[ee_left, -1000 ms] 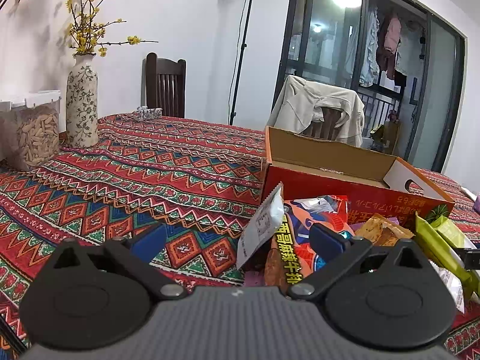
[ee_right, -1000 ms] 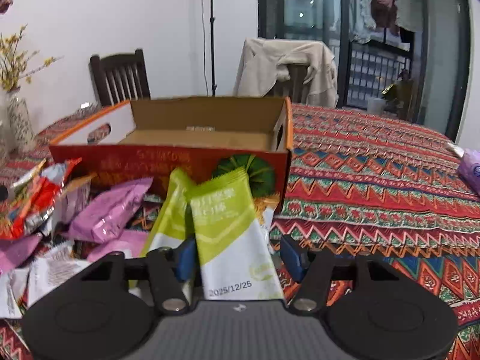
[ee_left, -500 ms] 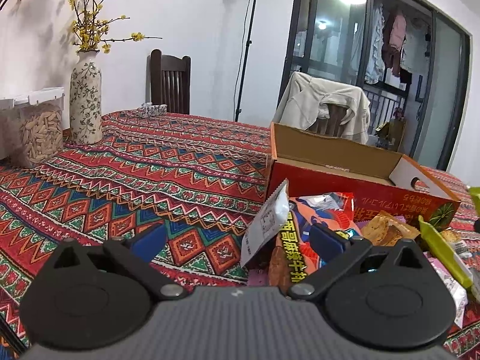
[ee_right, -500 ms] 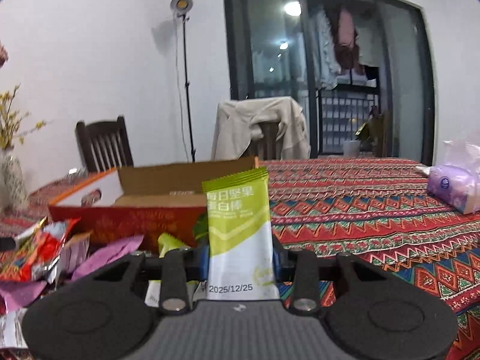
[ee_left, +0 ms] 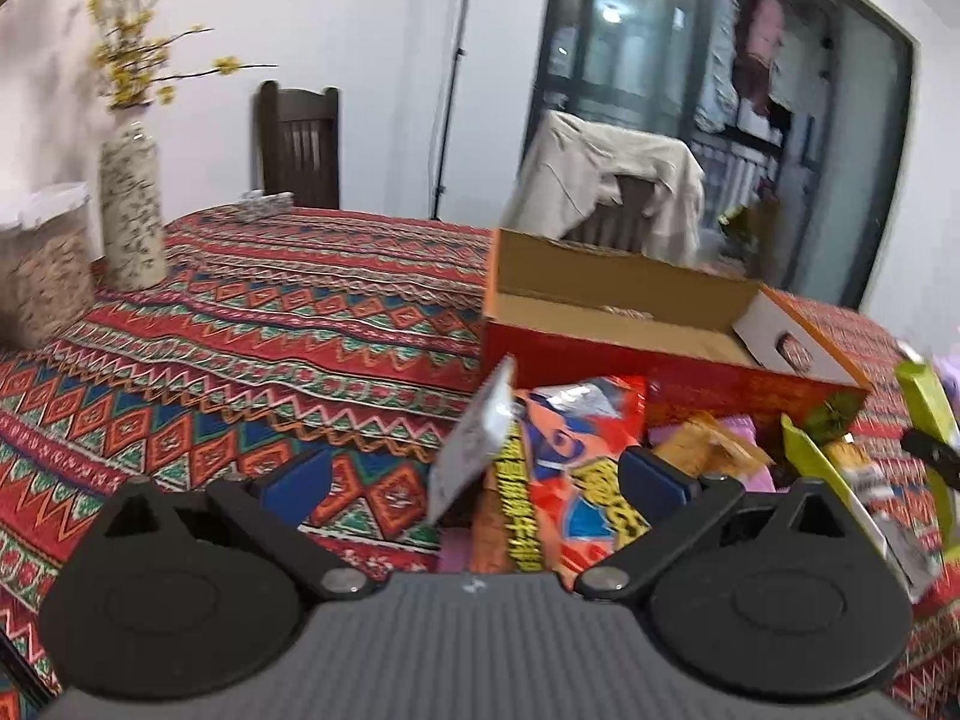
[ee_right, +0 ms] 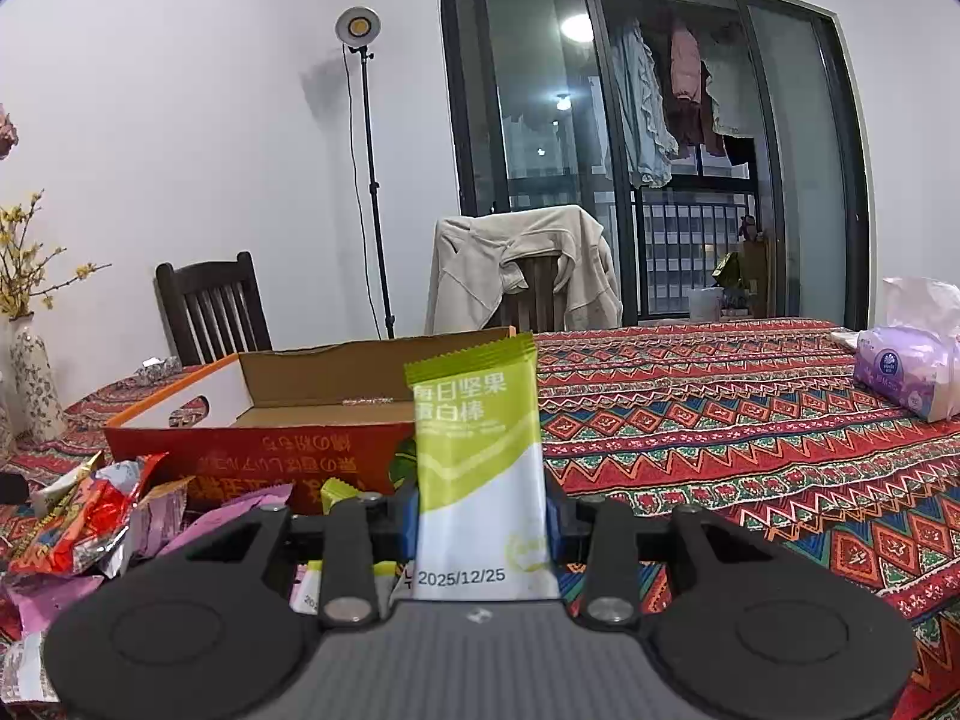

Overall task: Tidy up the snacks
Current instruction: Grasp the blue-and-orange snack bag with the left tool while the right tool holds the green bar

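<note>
Step in hand: transfer of one snack to the open orange cardboard box (ee_right: 312, 408).

Right gripper (ee_right: 483, 519): clamped on an upright green-and-white foil bar packet (ee_right: 480, 468), held clear of the pile; the box lies just beyond, to the left.

Left gripper (ee_left: 474, 474): jaws apart, nothing held; a red-orange crisp packet (ee_left: 570, 456) lies between and ahead.

Next move judged: carry over the box rim, then release.

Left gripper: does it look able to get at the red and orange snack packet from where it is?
Probably yes. The left gripper is open, and the red and orange snack packet stands just ahead between its fingers, with only a tilted silver packet alongside.
</note>
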`<act>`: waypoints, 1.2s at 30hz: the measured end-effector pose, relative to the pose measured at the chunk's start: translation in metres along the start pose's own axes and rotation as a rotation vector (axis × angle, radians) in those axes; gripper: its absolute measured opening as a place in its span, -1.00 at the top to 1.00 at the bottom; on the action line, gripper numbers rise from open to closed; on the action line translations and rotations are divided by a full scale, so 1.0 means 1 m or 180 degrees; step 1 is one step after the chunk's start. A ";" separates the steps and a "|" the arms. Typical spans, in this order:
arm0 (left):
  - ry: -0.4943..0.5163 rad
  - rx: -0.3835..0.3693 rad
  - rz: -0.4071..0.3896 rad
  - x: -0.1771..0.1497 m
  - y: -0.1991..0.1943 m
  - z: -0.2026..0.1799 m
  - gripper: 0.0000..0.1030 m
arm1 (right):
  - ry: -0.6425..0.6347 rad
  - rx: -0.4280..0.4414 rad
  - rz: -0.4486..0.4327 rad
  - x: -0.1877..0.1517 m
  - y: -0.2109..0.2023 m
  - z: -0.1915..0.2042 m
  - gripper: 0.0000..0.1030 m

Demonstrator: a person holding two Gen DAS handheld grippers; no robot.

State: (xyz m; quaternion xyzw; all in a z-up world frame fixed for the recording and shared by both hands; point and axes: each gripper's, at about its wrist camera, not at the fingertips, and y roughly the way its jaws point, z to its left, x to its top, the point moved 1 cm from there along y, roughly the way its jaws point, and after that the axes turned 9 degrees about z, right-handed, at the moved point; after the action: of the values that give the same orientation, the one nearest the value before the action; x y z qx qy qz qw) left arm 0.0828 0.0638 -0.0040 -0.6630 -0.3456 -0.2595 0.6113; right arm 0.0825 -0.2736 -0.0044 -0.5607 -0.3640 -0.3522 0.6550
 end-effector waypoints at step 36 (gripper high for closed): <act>0.0043 0.0077 0.0375 0.010 0.030 -0.060 -0.20 | 0.0064 0.0147 -0.0089 -0.002 -0.008 -0.007 0.29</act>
State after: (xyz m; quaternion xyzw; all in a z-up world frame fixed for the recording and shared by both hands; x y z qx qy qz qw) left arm 0.1171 0.0056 -0.0084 -0.6730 -0.3049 -0.2233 0.6358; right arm 0.0756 -0.2817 -0.0028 -0.5368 -0.3732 -0.3584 0.6664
